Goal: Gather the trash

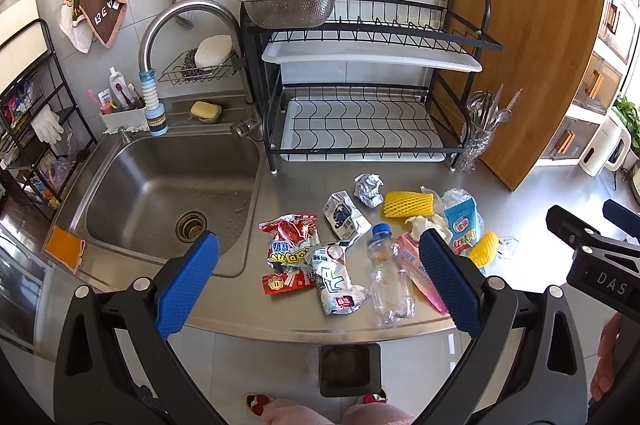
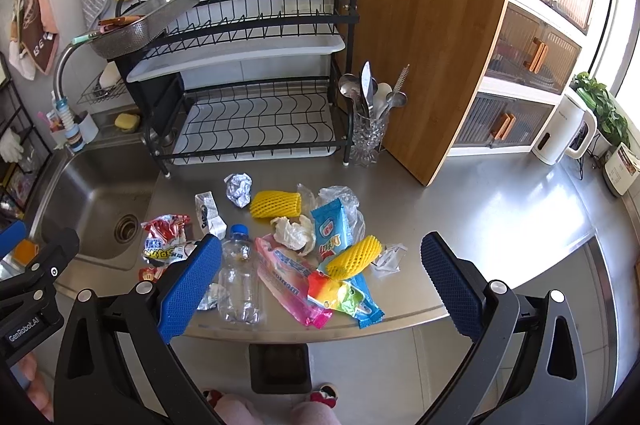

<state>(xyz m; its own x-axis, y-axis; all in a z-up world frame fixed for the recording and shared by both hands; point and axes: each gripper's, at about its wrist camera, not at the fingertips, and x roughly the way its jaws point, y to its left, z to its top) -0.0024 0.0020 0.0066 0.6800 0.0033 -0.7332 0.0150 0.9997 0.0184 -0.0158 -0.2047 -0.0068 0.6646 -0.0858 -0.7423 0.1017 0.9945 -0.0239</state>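
Trash lies in a heap on the steel counter (image 1: 304,181) near its front edge: a clear plastic bottle (image 1: 390,281) (image 2: 240,281) with a blue cap, red snack wrappers (image 1: 290,245) (image 2: 164,241), a small milk carton (image 1: 344,215), a foil ball (image 1: 369,189) (image 2: 239,188), yellow foam nets (image 1: 408,204) (image 2: 276,205), a blue ice-pop wrapper (image 2: 330,231) and a pink wrapper (image 2: 288,285). A black bin (image 1: 350,369) (image 2: 280,367) stands on the floor below the edge. My left gripper (image 1: 318,285) and right gripper (image 2: 322,285) both hover open above the heap, holding nothing.
A steel sink (image 1: 168,193) lies left of the trash. Behind it stand a black dish rack (image 1: 360,97), a glass utensil holder (image 2: 368,133) and a wooden cutting board (image 2: 428,37). A white kettle (image 2: 560,133) sits at the far right. The person's slippered feet (image 2: 320,395) flank the bin.
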